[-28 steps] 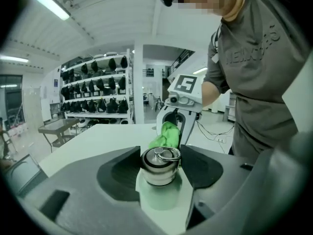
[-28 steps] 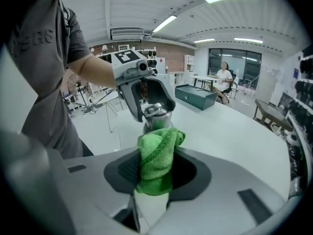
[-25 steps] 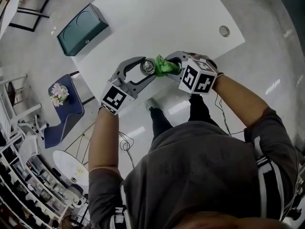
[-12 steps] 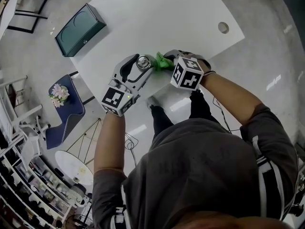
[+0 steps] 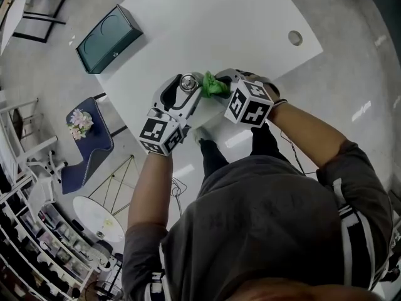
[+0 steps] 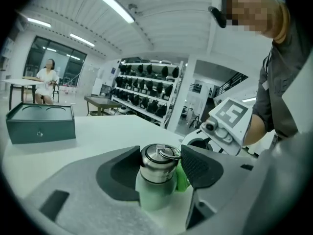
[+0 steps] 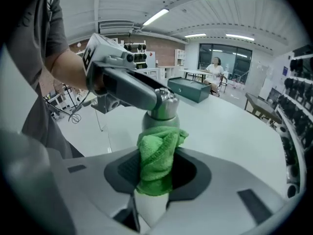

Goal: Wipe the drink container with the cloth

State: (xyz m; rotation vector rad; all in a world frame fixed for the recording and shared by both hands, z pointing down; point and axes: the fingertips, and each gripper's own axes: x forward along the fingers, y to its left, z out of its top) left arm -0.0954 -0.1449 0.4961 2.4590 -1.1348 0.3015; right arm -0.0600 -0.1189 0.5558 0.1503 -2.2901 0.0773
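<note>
The drink container [image 5: 187, 81] is a pale green bottle with a steel lid and ring. My left gripper [image 5: 186, 88] is shut on it at the table's near edge. In the left gripper view the bottle [image 6: 156, 180] stands upright between the dark pads, close to my left gripper [image 6: 159, 168]. A green cloth [image 5: 212, 85] is bunched in my right gripper [image 5: 220, 85], which is shut on it and presses it against the bottle's right side. The right gripper view shows the cloth [image 7: 157, 158] covering the bottle's body; only the steel top [image 7: 165, 104] shows above it.
A dark green box [image 5: 108, 38] sits on the white table [image 5: 238, 17] at the far left. A round hole [image 5: 295, 38] is near the table's right edge. A blue chair with flowers [image 5: 84, 137] stands on the floor to the left. A person sits in the distance.
My left gripper has rolled with the bottle in it, so its marker cube now faces differently. Bottle and cloth shifted slightly left. The cloth stays against the bottle.
</note>
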